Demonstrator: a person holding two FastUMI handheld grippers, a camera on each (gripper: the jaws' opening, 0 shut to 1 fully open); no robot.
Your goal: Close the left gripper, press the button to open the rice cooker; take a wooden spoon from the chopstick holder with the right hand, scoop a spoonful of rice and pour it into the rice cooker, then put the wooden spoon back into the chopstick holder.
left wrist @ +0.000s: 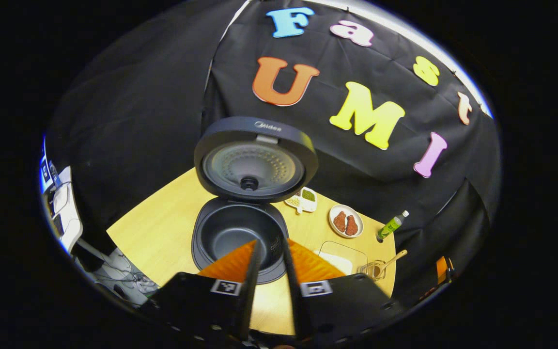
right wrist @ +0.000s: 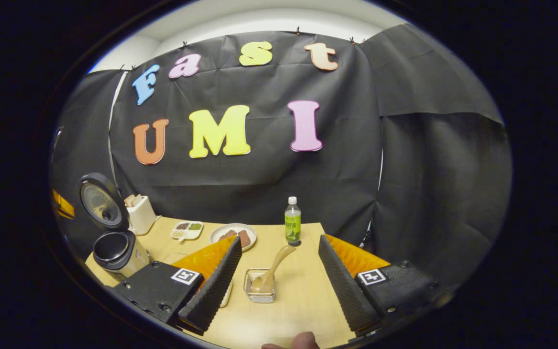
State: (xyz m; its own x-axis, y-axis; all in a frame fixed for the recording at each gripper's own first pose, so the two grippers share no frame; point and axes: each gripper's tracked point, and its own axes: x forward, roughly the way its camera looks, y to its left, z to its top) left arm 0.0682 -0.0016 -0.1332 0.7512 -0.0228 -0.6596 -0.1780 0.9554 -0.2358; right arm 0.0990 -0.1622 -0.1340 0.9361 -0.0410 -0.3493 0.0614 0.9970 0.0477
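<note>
The dark rice cooker (left wrist: 238, 232) stands open, its lid (left wrist: 255, 160) tipped up and the inner pot bare. My left gripper (left wrist: 271, 242) hovers over the pot's near rim, fingers drawn together with only a thin slit and nothing between them. The wooden spoon (right wrist: 279, 259) leans in a clear square chopstick holder (right wrist: 261, 287). My right gripper (right wrist: 279, 240) is open just in front of it, a finger on each side and apart from the spoon. A clear rice container (left wrist: 339, 259) sits right of the cooker. The cooker (right wrist: 114, 252) also appears far left in the right gripper view.
On the wooden table (right wrist: 298, 300) stand a green bottle (right wrist: 292, 220), a plate of brown meat (right wrist: 234, 235), a small divided dish (right wrist: 187, 230) and a white appliance (right wrist: 139, 213). A fingertip (right wrist: 293, 341) shows at the bottom edge. Cables and white gear (left wrist: 66, 218) lie left of the table.
</note>
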